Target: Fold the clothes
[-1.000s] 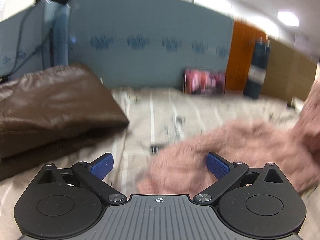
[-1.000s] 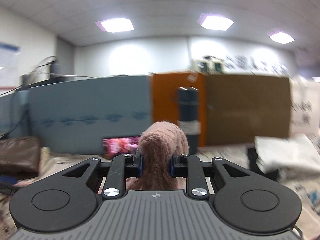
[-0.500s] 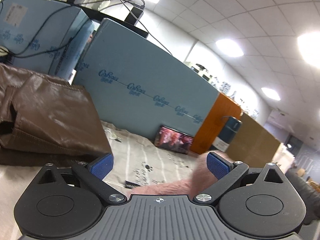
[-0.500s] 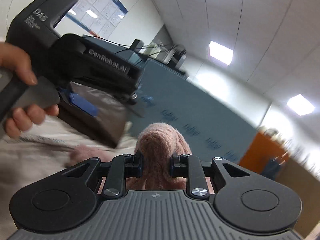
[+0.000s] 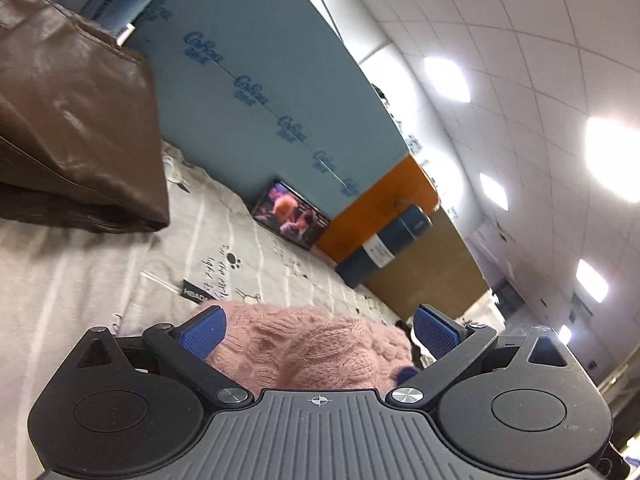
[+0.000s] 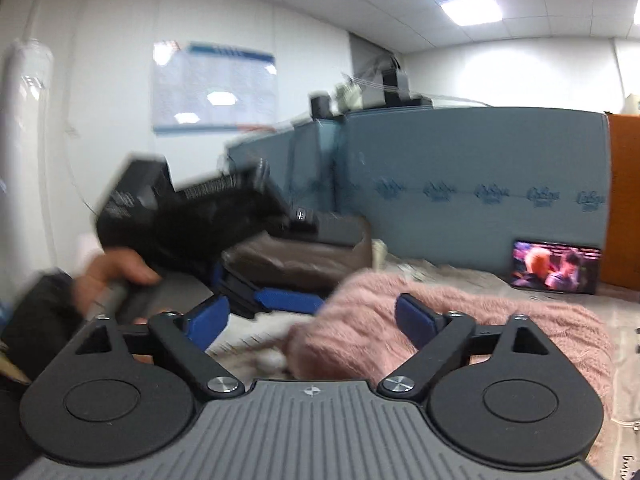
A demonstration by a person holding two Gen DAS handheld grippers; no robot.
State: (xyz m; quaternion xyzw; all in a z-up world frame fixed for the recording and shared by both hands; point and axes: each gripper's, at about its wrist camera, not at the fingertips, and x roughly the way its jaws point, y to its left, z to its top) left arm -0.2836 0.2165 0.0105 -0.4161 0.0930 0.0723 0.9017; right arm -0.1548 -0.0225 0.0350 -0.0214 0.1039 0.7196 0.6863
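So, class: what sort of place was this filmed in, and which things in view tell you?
Probably an office set up for recording: a tiled ceiling with panel lights, blue partition panels and a wall chart, with a cloth-covered table for folding.

Pink knit, blue pads, brown leather on a printed pale cloth.

The sweater (image 5: 308,344) is dusty pink with a raised cable-and-bobble knit, fuzzy in the right wrist view (image 6: 500,320). Each hand-held gripper, the left (image 5: 318,330) and the right (image 6: 312,322), has a black body, a ribbed grey top plate and textured royal-blue pads (image 5: 202,330). The surface (image 5: 80,280) wears a beige cloth with pale stripes, small black paw prints and script. The folded jacket (image 5: 76,120) is glossy dark brown. The partition (image 5: 260,60) is slate blue with a repeated darker blue logo; beside it stands an orange panel (image 5: 384,196). The screen (image 6: 556,266) glows in pinks and reds.
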